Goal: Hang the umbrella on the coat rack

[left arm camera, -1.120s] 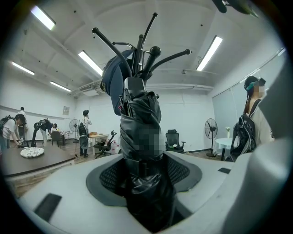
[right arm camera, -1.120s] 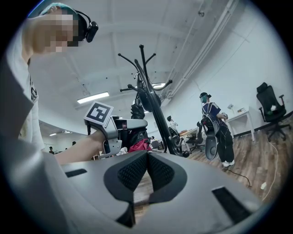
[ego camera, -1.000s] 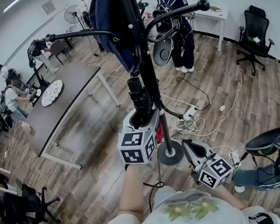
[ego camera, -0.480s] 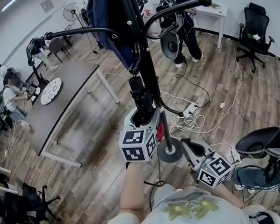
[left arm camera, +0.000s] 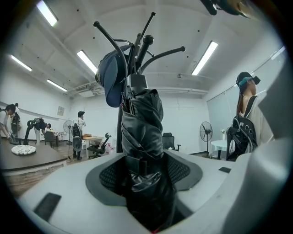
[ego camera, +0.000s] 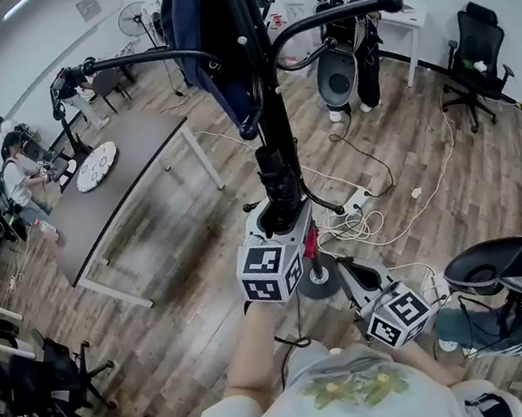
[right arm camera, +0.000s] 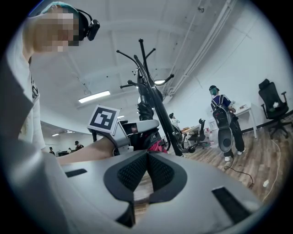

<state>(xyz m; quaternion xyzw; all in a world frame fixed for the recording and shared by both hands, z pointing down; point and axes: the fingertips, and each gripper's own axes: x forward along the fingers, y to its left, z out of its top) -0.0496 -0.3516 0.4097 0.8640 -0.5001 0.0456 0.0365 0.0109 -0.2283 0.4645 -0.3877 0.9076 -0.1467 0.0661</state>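
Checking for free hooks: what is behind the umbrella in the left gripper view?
The coat rack, with a dark blue garment hanging on it and several arms bare. The umbrella, gripped in the left tongs, hides most of the rack's pole.

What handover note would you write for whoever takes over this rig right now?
Left tongs: clamped on the folded black umbrella, held upright beside the coat rack pole.
Right tongs: shut, empty, low near the rack's base.
Done: umbrella picked up and at the rack.
Left: raise it, hang it on a free arm, release.
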